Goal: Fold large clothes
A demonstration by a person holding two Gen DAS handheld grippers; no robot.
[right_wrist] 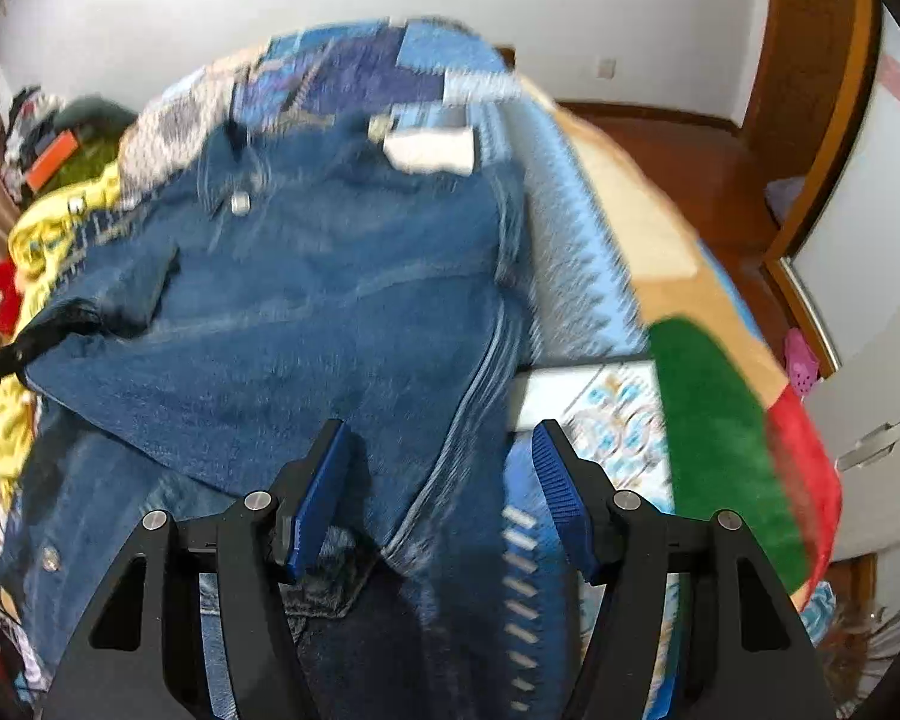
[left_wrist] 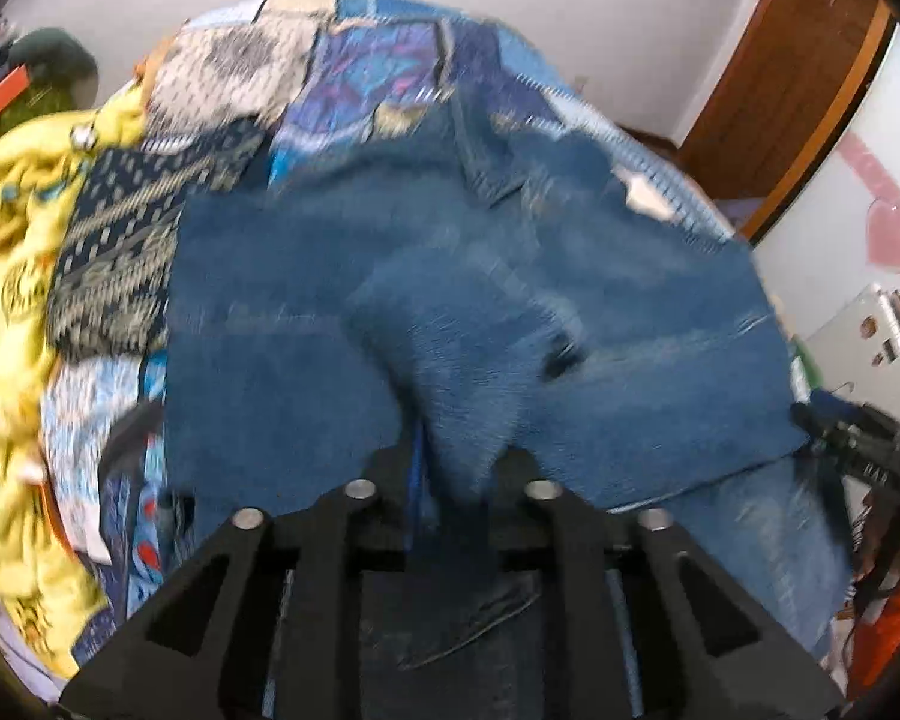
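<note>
A blue denim jacket [left_wrist: 306,312] lies spread across the bed, collar at the far end. My left gripper [left_wrist: 459,468] sits low in the left wrist view. A raised ridge of the denim runs up between its black fingers, and they are shut on it. In the right wrist view the same jacket [right_wrist: 306,300] fills the middle, with one flap drawn over at the left edge by the left gripper's dark fingers [right_wrist: 54,324]. My right gripper [right_wrist: 444,480] hovers over the jacket's near right edge. Its blue pads [right_wrist: 324,480] stand wide apart and press on nothing. Everything is motion-blurred.
A patchwork quilt [left_wrist: 378,60] covers the bed. A crumpled yellow garment [left_wrist: 12,210] lies along its left side. A green and red blanket [right_wrist: 726,408] hangs over the bed's right edge. A wooden door [left_wrist: 798,60] and a white cabinet [right_wrist: 870,372] stand at the right.
</note>
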